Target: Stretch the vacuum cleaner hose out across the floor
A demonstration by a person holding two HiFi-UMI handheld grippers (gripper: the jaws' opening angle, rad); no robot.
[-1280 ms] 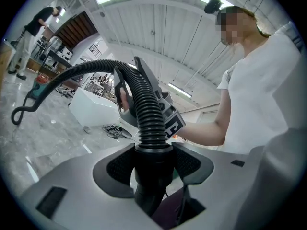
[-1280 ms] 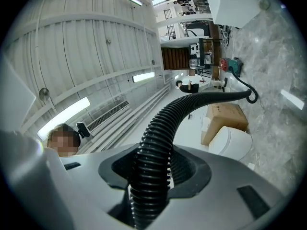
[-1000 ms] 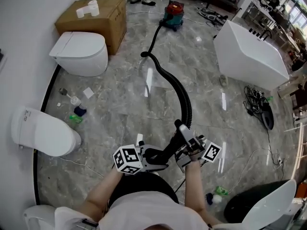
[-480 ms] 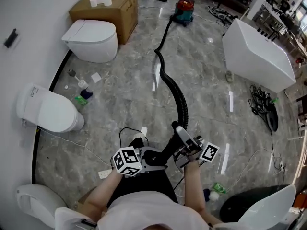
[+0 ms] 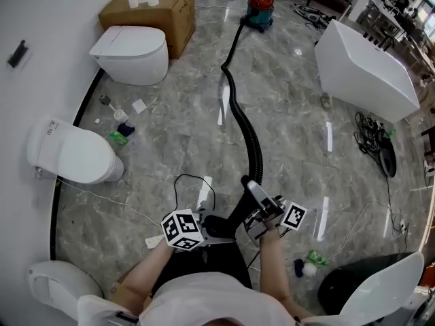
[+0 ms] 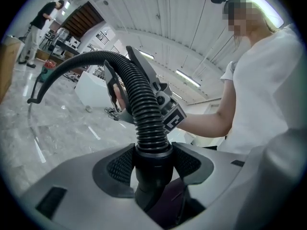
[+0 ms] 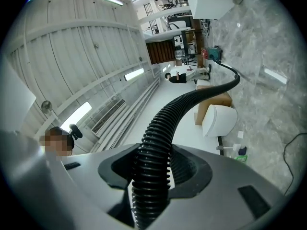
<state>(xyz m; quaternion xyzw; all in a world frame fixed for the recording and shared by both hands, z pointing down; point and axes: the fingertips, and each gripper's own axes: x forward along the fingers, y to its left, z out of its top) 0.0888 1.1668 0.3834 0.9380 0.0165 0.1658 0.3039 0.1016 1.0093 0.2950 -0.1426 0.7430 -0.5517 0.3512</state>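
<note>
Since a second ago: both grippers have pulled back along the floor, the S-bend in the hose has flattened to a gentle curve, and a thin black cable loop has come into view near the person's feet.

Nearest, at the person's waist: left gripper. Its jaws stand part open and are clamped on the smooth end cuff of the black ribbed vacuum hose. In the left gripper view the pads press the cuff from both sides, and the hose arches up and away.

Just beyond it: right gripper. Its jaws are also part open and closed on the ribbed length a little further along, as the right gripper view shows, with the hose running through them.

From there the hose drops to the grey marble floor and runs up the middle of the room.

To the left of the hose, a white toilet stands by the wall. Further off are a second white toilet and a brown cardboard box. To the right stands a white bathtub.

At the far end the hose joins the red and teal canister vacuum cleaner.
</note>
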